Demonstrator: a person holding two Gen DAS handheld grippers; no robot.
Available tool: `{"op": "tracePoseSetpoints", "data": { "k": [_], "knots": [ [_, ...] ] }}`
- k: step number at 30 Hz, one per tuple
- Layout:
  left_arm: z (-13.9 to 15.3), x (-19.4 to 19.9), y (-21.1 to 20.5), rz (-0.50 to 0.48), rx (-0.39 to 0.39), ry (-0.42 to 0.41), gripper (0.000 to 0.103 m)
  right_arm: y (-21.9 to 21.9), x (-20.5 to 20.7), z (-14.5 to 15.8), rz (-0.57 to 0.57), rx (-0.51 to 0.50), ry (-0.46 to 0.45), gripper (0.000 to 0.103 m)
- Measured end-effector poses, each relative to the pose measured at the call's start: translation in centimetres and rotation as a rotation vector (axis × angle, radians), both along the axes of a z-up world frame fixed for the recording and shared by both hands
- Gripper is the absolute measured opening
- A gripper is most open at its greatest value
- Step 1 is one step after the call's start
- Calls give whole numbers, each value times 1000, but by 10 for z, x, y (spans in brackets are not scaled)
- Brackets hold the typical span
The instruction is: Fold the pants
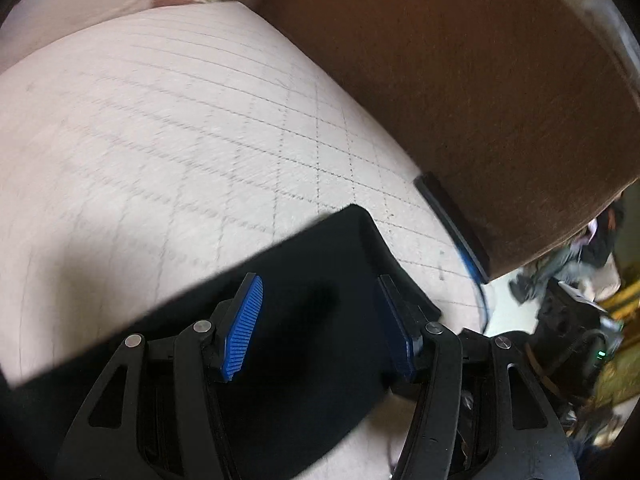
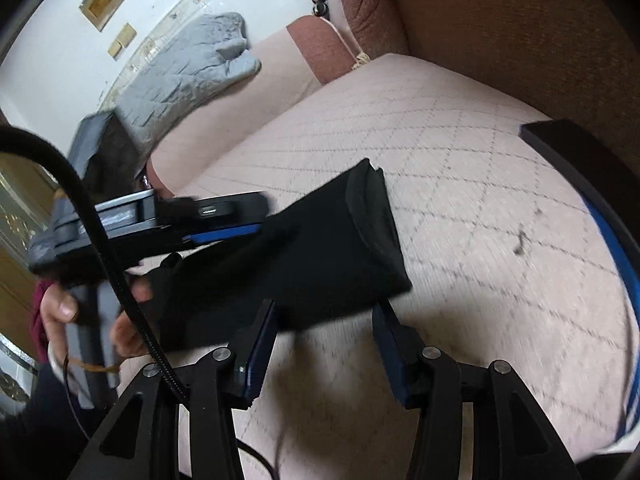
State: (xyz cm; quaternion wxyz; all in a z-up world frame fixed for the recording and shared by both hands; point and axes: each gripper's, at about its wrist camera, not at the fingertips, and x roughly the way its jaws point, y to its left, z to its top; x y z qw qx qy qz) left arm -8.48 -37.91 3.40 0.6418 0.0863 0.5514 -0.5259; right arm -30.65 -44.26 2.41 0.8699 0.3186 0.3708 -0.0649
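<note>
The black pants lie folded into a narrow stack on the pale quilted seat cushion. My left gripper is open just above the pants, blue pads spread on either side. In the right wrist view the pants run from the centre to the left, and the left gripper shows side-on over their left part, held by a hand. My right gripper is open and empty, its fingertips at the near edge of the pants.
A brown sofa backrest rises behind the cushion. A dark flat object and a blue strap lie at the cushion's right side. A grey quilted cloth lies on the sofa arm at the far left.
</note>
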Motion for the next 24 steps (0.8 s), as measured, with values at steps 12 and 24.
{"op": "tracePoseSetpoints", "data": {
  "k": [12, 24],
  "knots": [
    [-21, -5, -57, -153, 2, -38, 61, -19, 11, -12, -68, 102, -93, 39],
    [0, -3, -35, -110, -156, 3, 12, -12, 26, 13, -15, -41, -89, 10]
  ]
}}
